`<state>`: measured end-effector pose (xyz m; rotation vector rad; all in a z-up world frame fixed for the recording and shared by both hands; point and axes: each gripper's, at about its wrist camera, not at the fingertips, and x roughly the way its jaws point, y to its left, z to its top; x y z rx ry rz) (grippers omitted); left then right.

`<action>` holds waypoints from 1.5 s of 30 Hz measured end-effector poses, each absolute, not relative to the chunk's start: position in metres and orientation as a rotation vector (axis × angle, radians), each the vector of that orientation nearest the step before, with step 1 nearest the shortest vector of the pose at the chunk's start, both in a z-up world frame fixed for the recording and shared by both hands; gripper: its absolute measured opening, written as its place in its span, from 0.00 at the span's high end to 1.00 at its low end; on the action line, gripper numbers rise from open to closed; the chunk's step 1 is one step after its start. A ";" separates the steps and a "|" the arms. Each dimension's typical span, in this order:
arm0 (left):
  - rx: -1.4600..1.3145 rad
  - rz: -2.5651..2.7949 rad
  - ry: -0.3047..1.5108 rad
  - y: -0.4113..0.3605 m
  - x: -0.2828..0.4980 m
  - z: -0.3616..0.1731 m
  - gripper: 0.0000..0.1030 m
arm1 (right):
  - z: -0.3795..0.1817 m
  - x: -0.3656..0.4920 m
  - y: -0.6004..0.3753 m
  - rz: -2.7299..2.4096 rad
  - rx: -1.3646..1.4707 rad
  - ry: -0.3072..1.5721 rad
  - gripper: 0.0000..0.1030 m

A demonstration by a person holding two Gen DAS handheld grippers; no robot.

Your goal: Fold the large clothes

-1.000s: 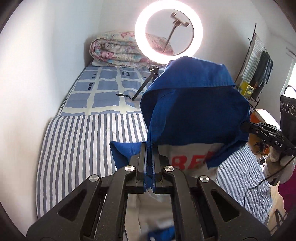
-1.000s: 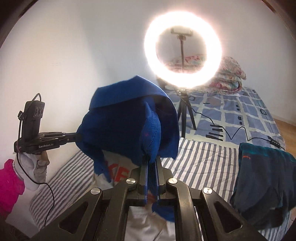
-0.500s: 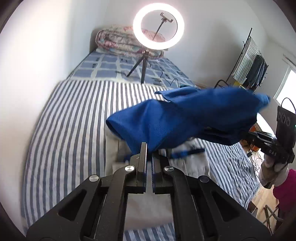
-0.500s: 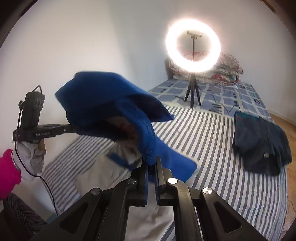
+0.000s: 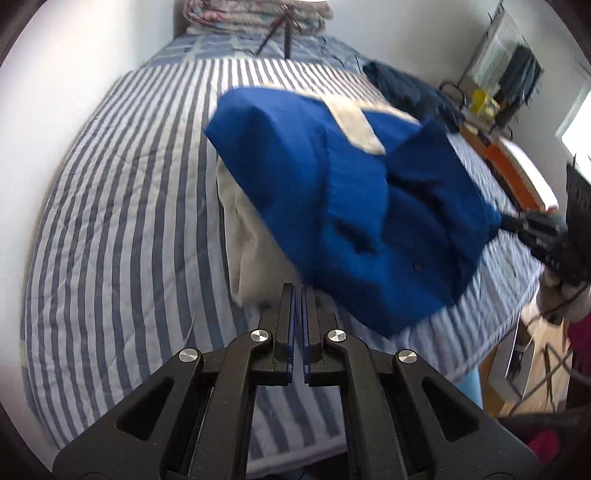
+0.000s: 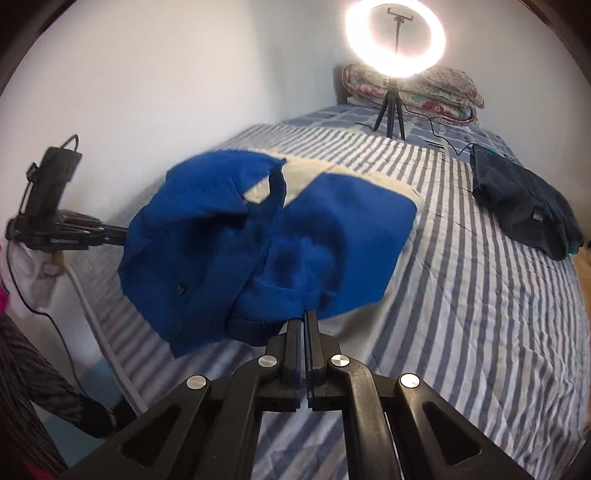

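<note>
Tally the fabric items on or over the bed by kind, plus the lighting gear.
Blue-and-cream garment, held by both grippers: 1
Dark folded garment: 1
Floral quilt, folded at the bed's head: 1
Striped bedsheet: 1
Checked bedsheet: 1
Ring light on tripod: 1
Total: 6

Both units matte black: left gripper (image 5: 297, 291) and right gripper (image 6: 306, 317) have angular linkage arms, four silver screws each, blue pads (thin strips). White glove (image 6: 35, 273), pink sleeve (image 6: 3, 295).
</note>
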<state>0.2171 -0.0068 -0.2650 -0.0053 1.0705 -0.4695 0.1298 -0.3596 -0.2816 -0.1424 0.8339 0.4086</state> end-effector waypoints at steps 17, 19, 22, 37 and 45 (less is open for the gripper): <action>-0.751 -0.455 1.095 0.076 0.329 -0.275 0.49 | -0.298 0.156 -0.435 0.403 0.482 0.929 0.43; -0.785 -0.463 1.101 0.076 0.339 -0.282 0.49 | -0.310 0.169 -0.436 0.397 0.523 0.952 0.44; -0.817 -0.480 1.119 0.069 0.355 -0.291 0.59 | -0.319 0.185 -0.436 0.407 0.579 0.966 0.51; -0.628 -0.382 1.251 0.043 0.324 -0.324 0.99 | -0.323 0.178 -0.443 0.442 0.553 1.029 1.00; -0.390 -0.334 1.190 0.037 0.310 -0.287 0.84 | -0.312 0.179 -0.427 0.372 0.351 1.060 0.82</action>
